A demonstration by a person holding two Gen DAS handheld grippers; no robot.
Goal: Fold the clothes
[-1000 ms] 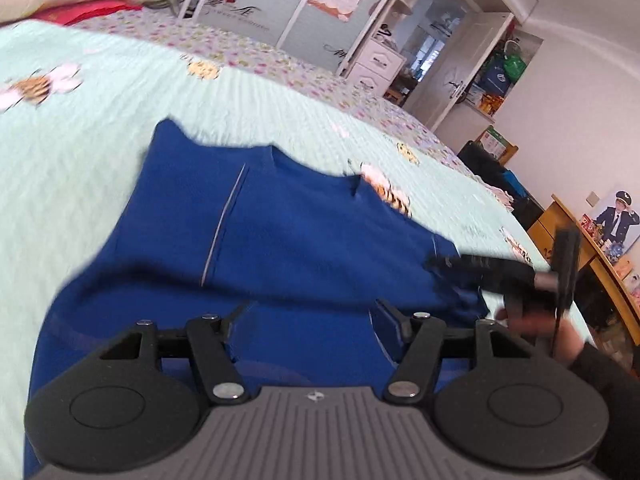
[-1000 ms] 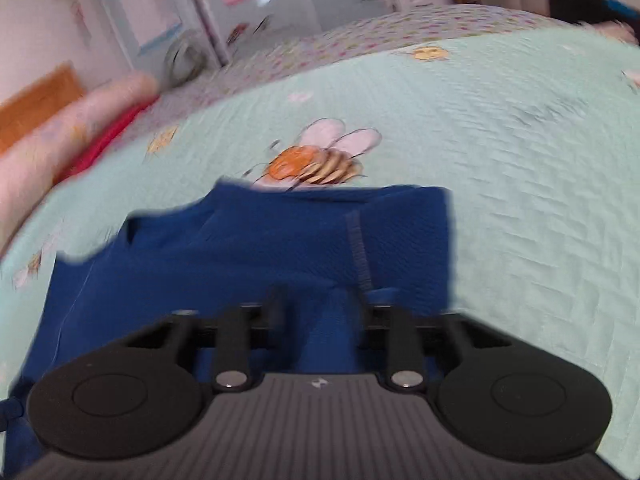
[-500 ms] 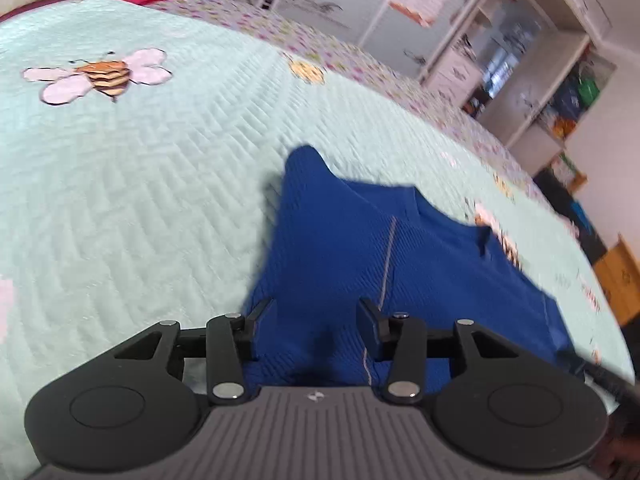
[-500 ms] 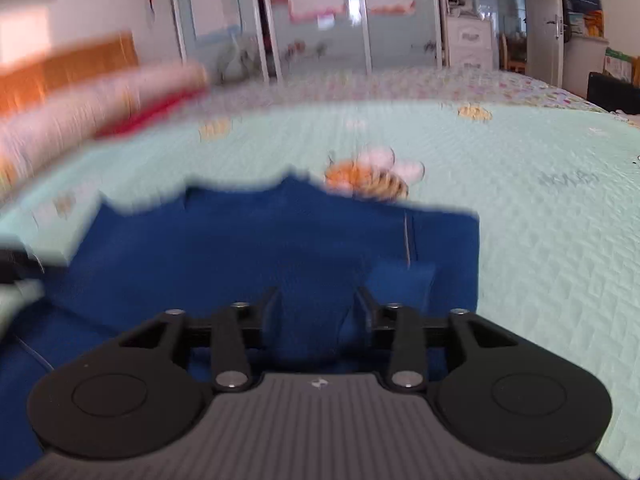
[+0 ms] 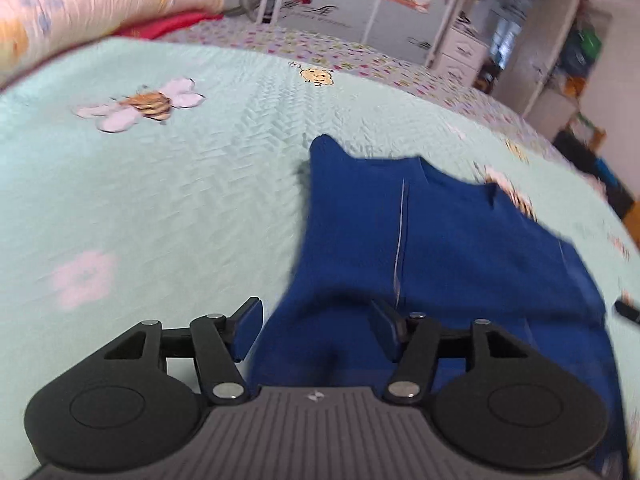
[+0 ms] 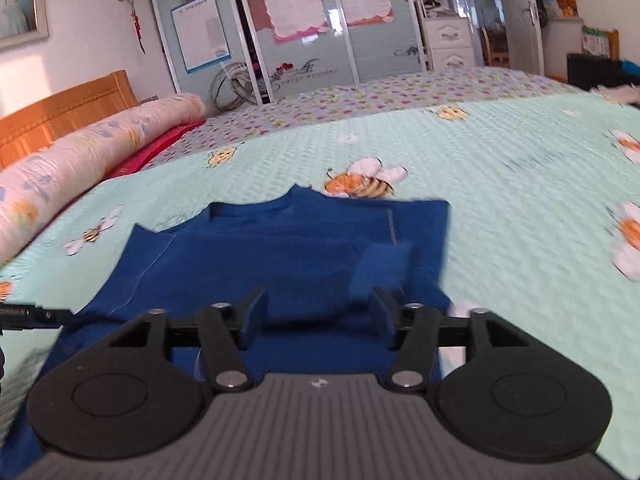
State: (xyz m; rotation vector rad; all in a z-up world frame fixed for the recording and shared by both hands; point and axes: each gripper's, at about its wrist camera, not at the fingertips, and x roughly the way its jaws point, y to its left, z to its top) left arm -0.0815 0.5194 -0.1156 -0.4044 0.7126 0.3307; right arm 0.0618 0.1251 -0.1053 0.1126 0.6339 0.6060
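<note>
Blue shirt [image 6: 288,256] lies flat on the mint-green bedspread [image 6: 520,208], sleeves folded in. Left gripper [image 5: 316,326] and right gripper [image 6: 318,314] both sit low over its near edge, jaws spread wide, grasping nothing.

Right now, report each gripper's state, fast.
Left gripper: open, astride an edge of the dark blue knit garment, not clamping it.
Right gripper: open, above the same garment.
</note>
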